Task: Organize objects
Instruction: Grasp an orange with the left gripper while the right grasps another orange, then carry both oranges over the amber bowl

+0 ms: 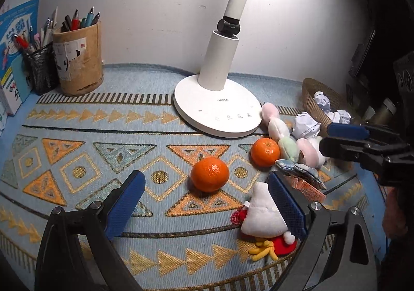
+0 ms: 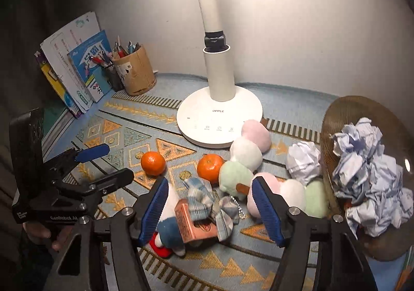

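Orange fruit: two tangerines (image 1: 210, 174) (image 1: 265, 152), mid-frame on patterned worktop (image 1: 77, 135).
Left tool (image 1: 204, 203): jaws apart, nothing gripped.
Right tool (image 2: 209, 207): jaws apart around plaid bow (image 2: 207, 200), lower centre.

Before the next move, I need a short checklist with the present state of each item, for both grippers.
1. Left gripper open: ok.
2. Near orange lies free between its fingers: ok.
3. Right gripper holds nothing: ok, pads do not press.
4. Plaid bow and pink box sit between its fingers: ok.
5. Basket has room: cannot tell, crumpled paper fills it.
6. Grippers apart: ok.
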`<state>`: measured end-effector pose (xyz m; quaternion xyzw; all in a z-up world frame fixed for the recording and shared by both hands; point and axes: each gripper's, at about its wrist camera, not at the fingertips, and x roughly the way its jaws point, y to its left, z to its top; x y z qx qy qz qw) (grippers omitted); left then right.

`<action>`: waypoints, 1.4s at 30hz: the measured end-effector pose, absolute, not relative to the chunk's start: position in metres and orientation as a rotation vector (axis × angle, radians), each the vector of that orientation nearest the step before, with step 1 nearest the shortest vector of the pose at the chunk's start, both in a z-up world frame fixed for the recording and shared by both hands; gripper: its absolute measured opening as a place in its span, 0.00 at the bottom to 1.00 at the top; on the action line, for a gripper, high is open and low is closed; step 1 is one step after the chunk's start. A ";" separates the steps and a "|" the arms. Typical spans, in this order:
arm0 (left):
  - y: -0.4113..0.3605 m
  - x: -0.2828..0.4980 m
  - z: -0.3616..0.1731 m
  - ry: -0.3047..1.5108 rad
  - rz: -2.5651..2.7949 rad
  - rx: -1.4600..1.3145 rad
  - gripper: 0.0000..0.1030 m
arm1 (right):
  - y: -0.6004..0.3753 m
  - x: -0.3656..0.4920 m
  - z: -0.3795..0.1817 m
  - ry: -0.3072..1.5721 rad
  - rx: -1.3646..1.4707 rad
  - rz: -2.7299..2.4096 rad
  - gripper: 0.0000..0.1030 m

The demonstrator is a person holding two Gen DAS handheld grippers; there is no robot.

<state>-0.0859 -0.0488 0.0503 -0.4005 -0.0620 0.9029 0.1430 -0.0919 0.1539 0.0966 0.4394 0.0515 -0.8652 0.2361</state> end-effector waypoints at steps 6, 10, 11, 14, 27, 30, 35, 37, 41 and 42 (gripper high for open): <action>-0.036 -0.100 0.035 -0.157 2.544 -1.166 0.76 | 0.117 -0.157 0.066 0.127 1.456 -2.101 0.45; -0.030 -0.107 0.028 -0.144 2.524 -1.186 0.65 | 0.103 -0.164 0.045 0.248 1.533 -2.113 0.45; -0.030 -0.109 0.026 -0.153 2.521 -1.198 0.64 | 0.101 -0.163 0.044 0.263 1.528 -2.119 0.46; -0.028 -0.115 0.019 -0.156 2.504 -1.232 0.44 | 0.097 -0.162 0.043 0.323 1.524 -2.135 0.46; -0.038 -0.103 0.029 -0.180 2.583 -1.126 0.35 | 0.070 -0.145 0.036 0.630 1.449 -2.222 0.36; -0.042 -0.100 0.032 -0.197 2.595 -1.119 0.35 | 0.082 -0.130 0.067 0.472 1.357 -2.263 0.36; -0.023 -0.067 0.069 -0.167 2.557 -1.008 0.35 | 0.140 -0.082 0.113 0.180 1.263 -2.322 0.36; -0.007 -0.043 0.082 -0.123 2.546 -0.957 0.35 | 0.165 -0.052 0.120 0.065 1.238 -2.341 0.36; 0.033 0.001 0.080 -0.119 2.465 -0.938 0.35 | 0.224 -0.014 0.102 -0.156 1.296 -2.345 0.37; 0.043 0.009 0.074 -0.129 2.442 -0.953 0.35 | 0.240 -0.011 0.090 -0.205 1.339 -2.352 0.37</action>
